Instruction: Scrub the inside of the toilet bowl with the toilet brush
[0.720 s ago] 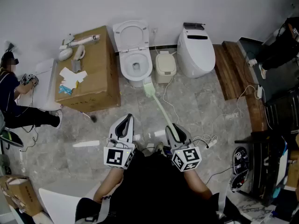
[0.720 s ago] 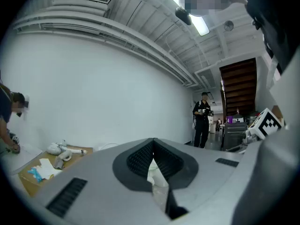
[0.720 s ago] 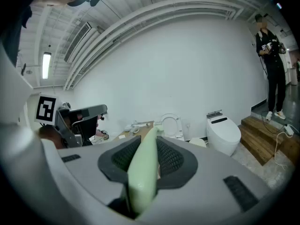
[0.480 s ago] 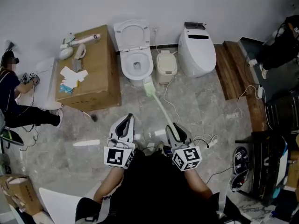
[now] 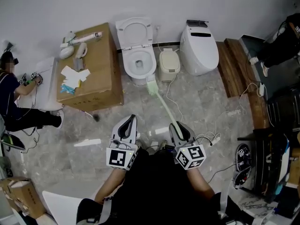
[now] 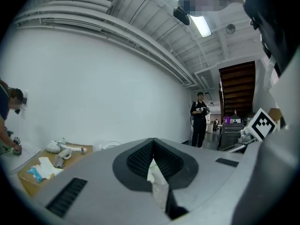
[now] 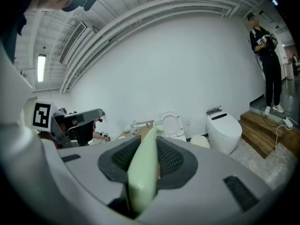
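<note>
A white toilet (image 5: 137,60) stands against the far wall with its lid up and its bowl bare. A pale green toilet brush (image 5: 161,104) runs from my right gripper (image 5: 177,129) across the floor, and its head lies just in front of the toilet's base. My right gripper (image 7: 150,137) is shut on the brush handle (image 7: 143,172), which fills the space between the jaws. In the right gripper view the toilet (image 7: 171,124) shows straight ahead. My left gripper (image 5: 126,124) hangs beside it, shut and holding nothing (image 6: 153,142).
A cardboard box (image 5: 91,69) with loose items stands left of the toilet. A small beige bin (image 5: 168,64) and a second, closed toilet (image 5: 199,48) are on its right. A wooden step (image 5: 234,69) lies further right and cables (image 5: 211,137) trail over the floor. A person (image 5: 14,97) crouches at the left.
The head view has shifted slightly. Both grippers and the brush keep their places relative to the toilet.
</note>
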`<state>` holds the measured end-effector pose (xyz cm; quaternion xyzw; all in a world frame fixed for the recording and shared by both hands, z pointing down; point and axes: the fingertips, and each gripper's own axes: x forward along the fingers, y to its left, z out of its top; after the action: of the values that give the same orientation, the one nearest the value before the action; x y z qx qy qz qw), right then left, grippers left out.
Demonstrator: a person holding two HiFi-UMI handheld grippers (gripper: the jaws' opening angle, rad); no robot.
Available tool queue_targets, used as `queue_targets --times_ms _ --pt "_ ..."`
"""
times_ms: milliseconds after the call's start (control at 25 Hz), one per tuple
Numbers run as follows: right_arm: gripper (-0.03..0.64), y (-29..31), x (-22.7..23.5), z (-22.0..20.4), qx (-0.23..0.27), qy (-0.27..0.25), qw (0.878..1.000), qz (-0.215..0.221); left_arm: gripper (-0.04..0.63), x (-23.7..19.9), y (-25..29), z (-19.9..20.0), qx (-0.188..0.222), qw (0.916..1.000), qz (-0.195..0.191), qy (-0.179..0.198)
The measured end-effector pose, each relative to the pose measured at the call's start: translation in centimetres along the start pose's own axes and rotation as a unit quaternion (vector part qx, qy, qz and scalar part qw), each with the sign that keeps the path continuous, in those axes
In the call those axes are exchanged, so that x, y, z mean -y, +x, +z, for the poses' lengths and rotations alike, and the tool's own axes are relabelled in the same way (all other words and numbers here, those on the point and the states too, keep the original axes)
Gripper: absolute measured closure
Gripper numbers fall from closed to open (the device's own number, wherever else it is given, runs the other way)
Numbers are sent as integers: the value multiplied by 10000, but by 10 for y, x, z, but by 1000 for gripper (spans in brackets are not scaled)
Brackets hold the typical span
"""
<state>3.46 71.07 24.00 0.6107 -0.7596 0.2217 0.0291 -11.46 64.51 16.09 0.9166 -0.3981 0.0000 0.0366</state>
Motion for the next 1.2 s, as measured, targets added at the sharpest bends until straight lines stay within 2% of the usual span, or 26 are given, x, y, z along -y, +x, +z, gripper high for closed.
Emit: queue_targets --times_ms 360,560,840,1200 --pt "503 40 -30 -4 26 12 9999 -143 588 -44 -8 -15 -47 9998 -170 -91" --pt "503 68 -25 0 -90 82 9997 -205 588 -65 8 -22 -133 9996 -149 -214" --pt "503 150 11 18 -232 109 9996 -85 588 -108 76 -35 -242 9994 -37 -242" --pt "503 280 92 78 -593 115 9980 167 586 -165 212 -18 -298 9989 198 -298"
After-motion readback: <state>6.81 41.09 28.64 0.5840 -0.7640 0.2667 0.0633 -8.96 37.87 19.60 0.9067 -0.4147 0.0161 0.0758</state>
